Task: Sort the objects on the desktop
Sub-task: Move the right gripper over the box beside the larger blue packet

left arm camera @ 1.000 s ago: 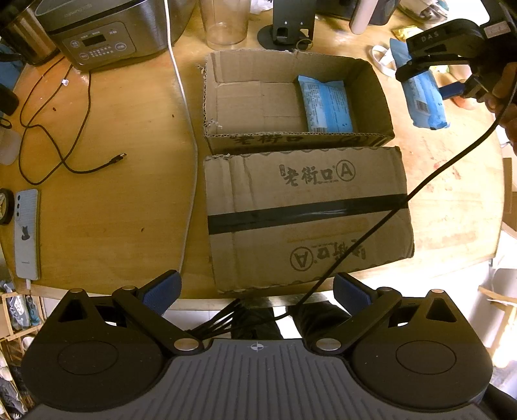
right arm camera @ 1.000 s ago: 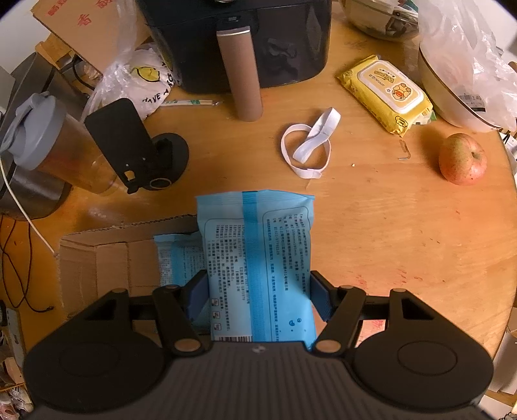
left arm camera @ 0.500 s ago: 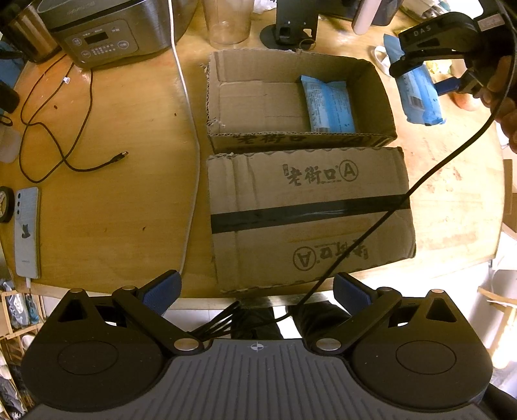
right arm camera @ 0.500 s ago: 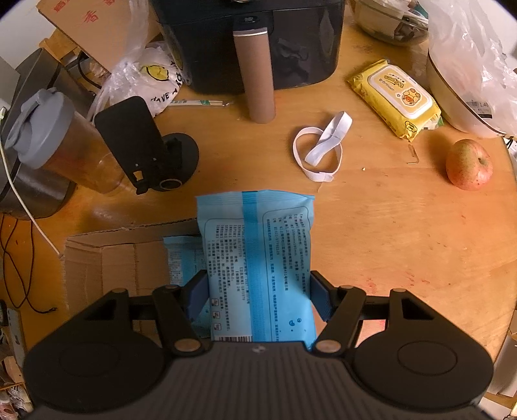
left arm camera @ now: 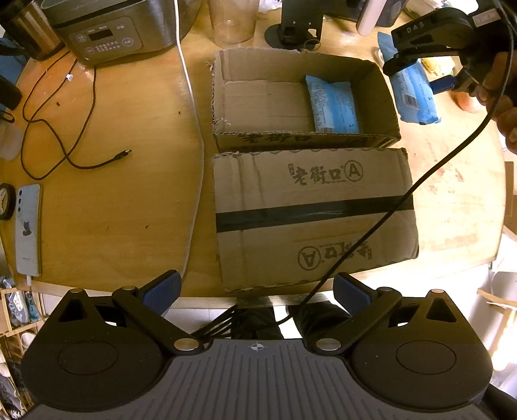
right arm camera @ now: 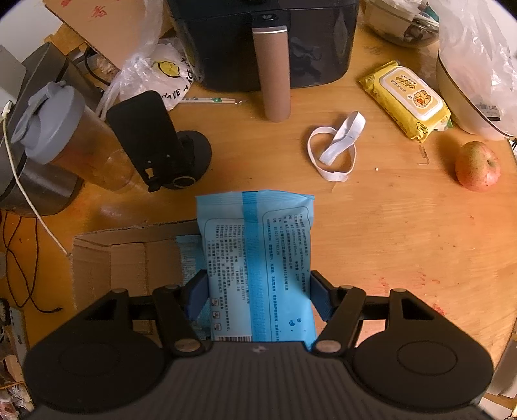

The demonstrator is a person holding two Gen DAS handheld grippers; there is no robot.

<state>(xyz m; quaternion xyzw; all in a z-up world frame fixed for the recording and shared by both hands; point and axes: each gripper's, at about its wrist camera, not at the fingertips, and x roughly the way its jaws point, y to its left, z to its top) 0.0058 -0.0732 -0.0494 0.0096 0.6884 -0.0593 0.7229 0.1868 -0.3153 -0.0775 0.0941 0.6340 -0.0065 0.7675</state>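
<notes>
My right gripper (right arm camera: 258, 297) is shut on a blue wipes pack (right arm camera: 258, 258) and holds it in the air just right of the open cardboard box (right arm camera: 129, 258). In the left wrist view the same pack (left arm camera: 412, 93) hangs beside the box's right wall (left arm camera: 387, 97). A second blue pack (left arm camera: 332, 103) lies inside the box at its right side. My left gripper (left arm camera: 257, 289) is open and empty, hovering at the table's near edge in front of the box's folded-out flap (left arm camera: 310, 213).
A yellow wipes pack (right arm camera: 407, 100), white elastic band (right arm camera: 336, 145), apple (right arm camera: 477, 166), cardboard tube (right arm camera: 273, 71), black stand (right arm camera: 158, 145) and lidded cup (right arm camera: 58, 129) sit beyond the box. A phone (left arm camera: 28, 226), cables (left arm camera: 64, 129) and rice cooker (left arm camera: 110, 29) lie left.
My right gripper has carried the blue pack up and farther back beside the box's right wall. The left gripper has stayed put.
</notes>
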